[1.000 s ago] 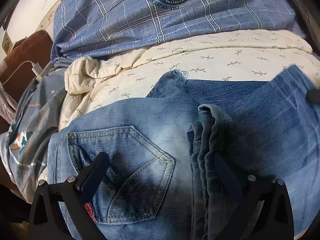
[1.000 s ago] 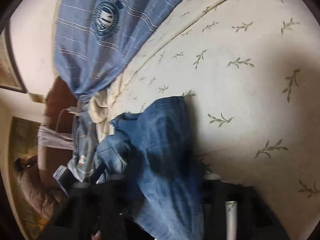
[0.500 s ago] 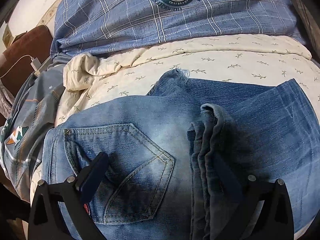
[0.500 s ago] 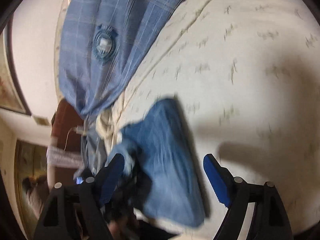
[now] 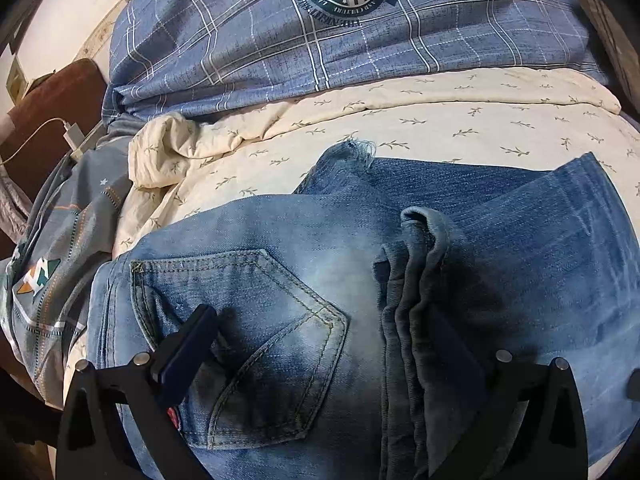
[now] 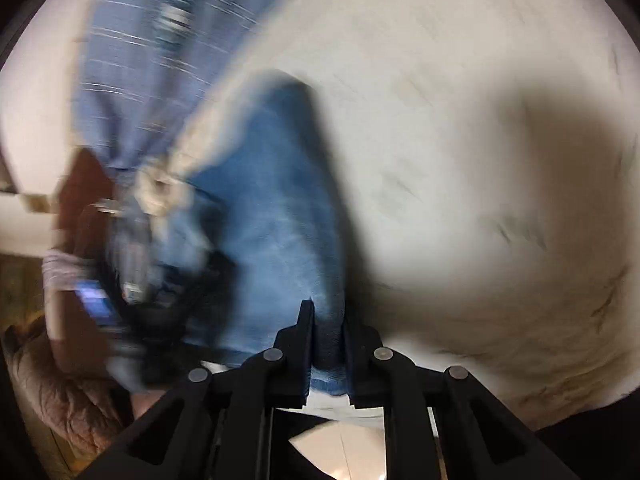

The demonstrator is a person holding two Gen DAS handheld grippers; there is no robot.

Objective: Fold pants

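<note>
Blue jeans (image 5: 280, 248) lie on the bed, back pocket (image 5: 248, 304) up, with one leg folded over on the right (image 5: 560, 240) and a bunched seam ridge down the middle. My left gripper (image 5: 320, 340) stands open right over them, one finger (image 5: 188, 344) on the pocket and the other beside the ridge. The right wrist view is blurred. In it the jeans (image 6: 276, 216) stretch away from my right gripper (image 6: 328, 320). Its jaws are closing, nearly together, with the near edge of the denim pinched between them.
The cream leaf-print sheet (image 5: 440, 120) covers the bed (image 6: 480, 160). A blue plaid duvet (image 5: 320, 40) lies behind it and a grey patterned cover (image 5: 60, 240) hangs at the left. Beyond the bed's left edge, a charger and cable (image 5: 72, 136) rest on a brown stand (image 5: 52, 104).
My right gripper let go of the denim leg, opened wide, dropped toward the jeans' near edge and closed on it. The leg now lies flat. The left gripper has not moved.
</note>
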